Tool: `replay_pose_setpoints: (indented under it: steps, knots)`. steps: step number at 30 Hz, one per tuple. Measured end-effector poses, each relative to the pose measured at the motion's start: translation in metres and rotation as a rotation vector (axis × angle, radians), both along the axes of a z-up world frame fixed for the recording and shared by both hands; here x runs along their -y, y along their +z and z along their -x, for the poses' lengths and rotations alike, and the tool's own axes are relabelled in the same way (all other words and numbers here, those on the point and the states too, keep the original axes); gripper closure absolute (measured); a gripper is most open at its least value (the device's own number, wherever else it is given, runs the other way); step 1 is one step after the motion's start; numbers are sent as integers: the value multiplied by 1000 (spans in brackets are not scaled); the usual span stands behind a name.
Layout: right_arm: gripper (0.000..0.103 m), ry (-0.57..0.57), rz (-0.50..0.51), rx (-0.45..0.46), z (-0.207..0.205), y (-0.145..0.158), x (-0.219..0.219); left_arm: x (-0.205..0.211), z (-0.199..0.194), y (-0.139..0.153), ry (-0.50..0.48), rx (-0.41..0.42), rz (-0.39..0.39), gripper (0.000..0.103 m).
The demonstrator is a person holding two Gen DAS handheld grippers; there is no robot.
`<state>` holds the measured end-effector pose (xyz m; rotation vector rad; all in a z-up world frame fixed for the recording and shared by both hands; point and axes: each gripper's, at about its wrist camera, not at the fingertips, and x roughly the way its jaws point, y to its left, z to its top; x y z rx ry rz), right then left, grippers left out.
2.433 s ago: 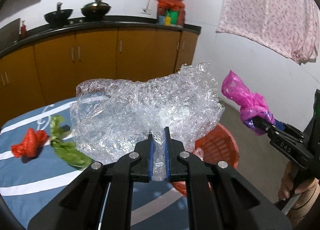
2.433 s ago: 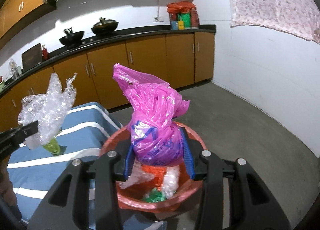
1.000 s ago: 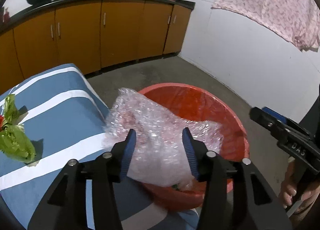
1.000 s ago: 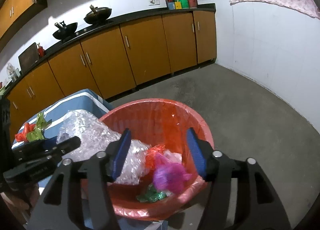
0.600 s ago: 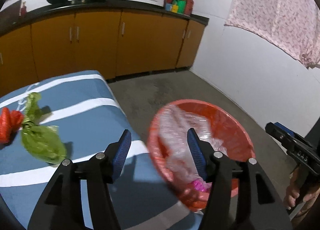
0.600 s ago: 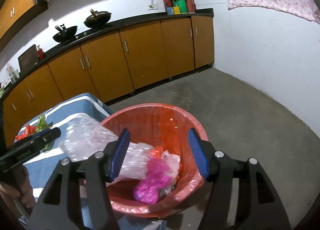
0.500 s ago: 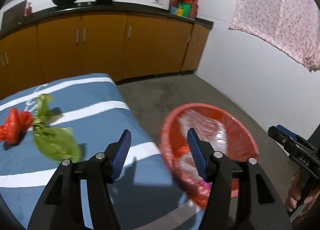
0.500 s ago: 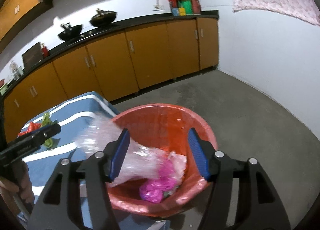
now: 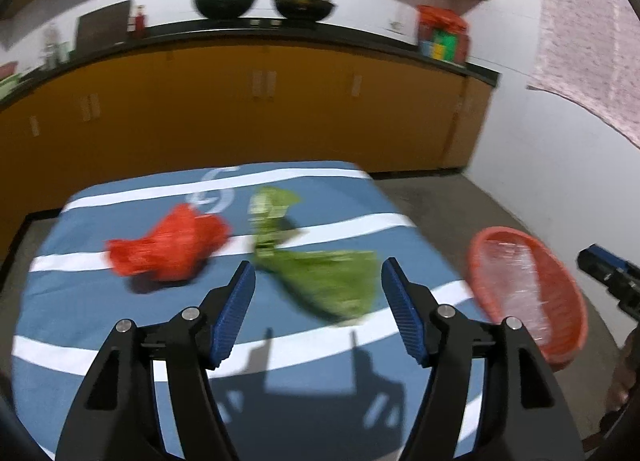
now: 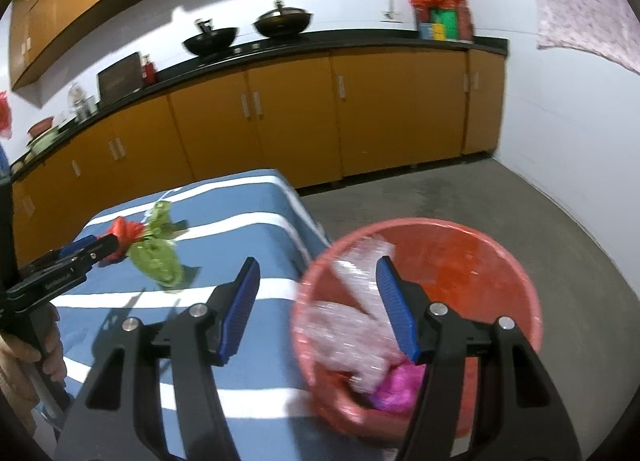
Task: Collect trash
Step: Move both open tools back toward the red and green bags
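My left gripper [image 9: 316,317] is open and empty above the blue striped table [image 9: 100,313]. A green plastic bag [image 9: 332,281] lies just ahead of it, between the fingertips. A red plastic bag [image 9: 168,249] lies to its left. My right gripper [image 10: 318,307] is open and empty over the table's right edge, beside the red basin [image 10: 480,261]. The basin holds clear bubble wrap [image 10: 352,325] and a pink bag [image 10: 396,389]. The basin also shows in the left wrist view [image 9: 560,281]. In the right wrist view the left gripper [image 10: 72,257] hovers near the red bag [image 10: 126,233] and green bag [image 10: 158,257].
Orange kitchen cabinets [image 10: 280,121] with a black counter run along the back wall. Two woks [image 9: 260,5] stand on the counter. A white wall [image 10: 560,121] is at the right. Grey floor [image 10: 480,197] surrounds the basin.
Both grippers opened and dropped the bubble wrap and the pink bag into the basin. My left gripper has swung left over the table toward the green and red bags.
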<state>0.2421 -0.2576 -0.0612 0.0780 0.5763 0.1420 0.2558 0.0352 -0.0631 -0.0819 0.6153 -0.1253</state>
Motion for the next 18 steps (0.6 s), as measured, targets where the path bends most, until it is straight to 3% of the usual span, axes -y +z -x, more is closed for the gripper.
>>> replay_pose_setpoints:
  steps: [9,18]
  knots:
    - [43,149,22,-18,-26,-2,-100,-102,10,-16,197,-32,-33,34]
    - [43,247,46,-49,-50,-24,-178,-163,8,-29,312,-34,-60,30]
